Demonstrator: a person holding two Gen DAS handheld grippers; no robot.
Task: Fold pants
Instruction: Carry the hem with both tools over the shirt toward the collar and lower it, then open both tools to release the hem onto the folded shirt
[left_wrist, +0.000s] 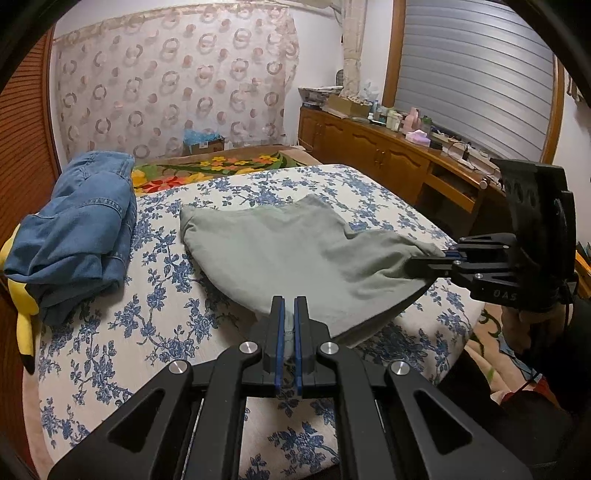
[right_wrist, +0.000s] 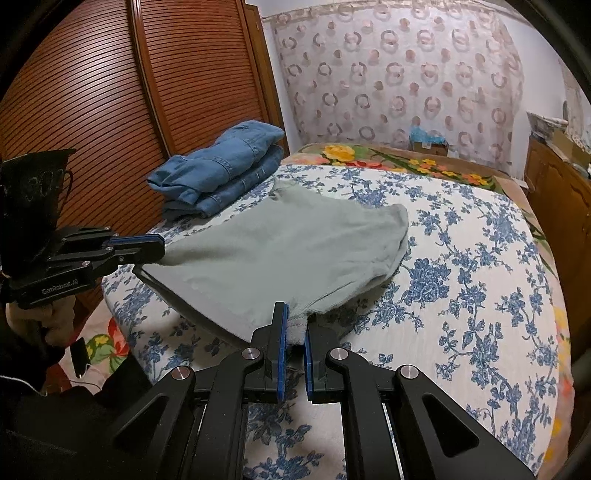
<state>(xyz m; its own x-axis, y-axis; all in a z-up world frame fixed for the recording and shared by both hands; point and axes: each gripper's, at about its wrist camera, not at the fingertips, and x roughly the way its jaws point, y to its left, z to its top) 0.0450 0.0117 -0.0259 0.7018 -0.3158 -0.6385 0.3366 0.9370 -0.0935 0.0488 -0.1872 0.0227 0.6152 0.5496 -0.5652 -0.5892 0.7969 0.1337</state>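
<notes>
A: Left wrist view first. What's around the pale green pants (left_wrist: 295, 254)?

B: They lie on the bed (left_wrist: 177, 332) with its blue-flowered cover. Left of the pants sits a folded stack of blue jeans (left_wrist: 77, 236), well apart from them, with a yellow plush toy (left_wrist: 22, 314) under the stack's near edge. Beyond the pants is a bright floral blanket (left_wrist: 207, 168), and past that a cardboard box (left_wrist: 203, 144) by the patterned curtain. Right of the pants runs a cluttered wooden counter (left_wrist: 388, 151).

A: And the grippers?

B: The left gripper (left_wrist: 289, 321) pinches the near hem of the pants. The right gripper (left_wrist: 439, 258) clamps their right corner, lifting it off the bed. Its body shows the letters "OAS", partly cut off.

A: Right wrist view?

B: The right gripper (right_wrist: 295, 325) is pressed onto a bunched corner of the pants (right_wrist: 288, 251). The left gripper (right_wrist: 160, 247) pinches the corner to their left; "GenRobot.AI" is printed on it. The jeans (right_wrist: 221, 166) lie behind the pants, near the slatted wardrobe doors (right_wrist: 110, 92). Nothing lies on the pants.
</notes>
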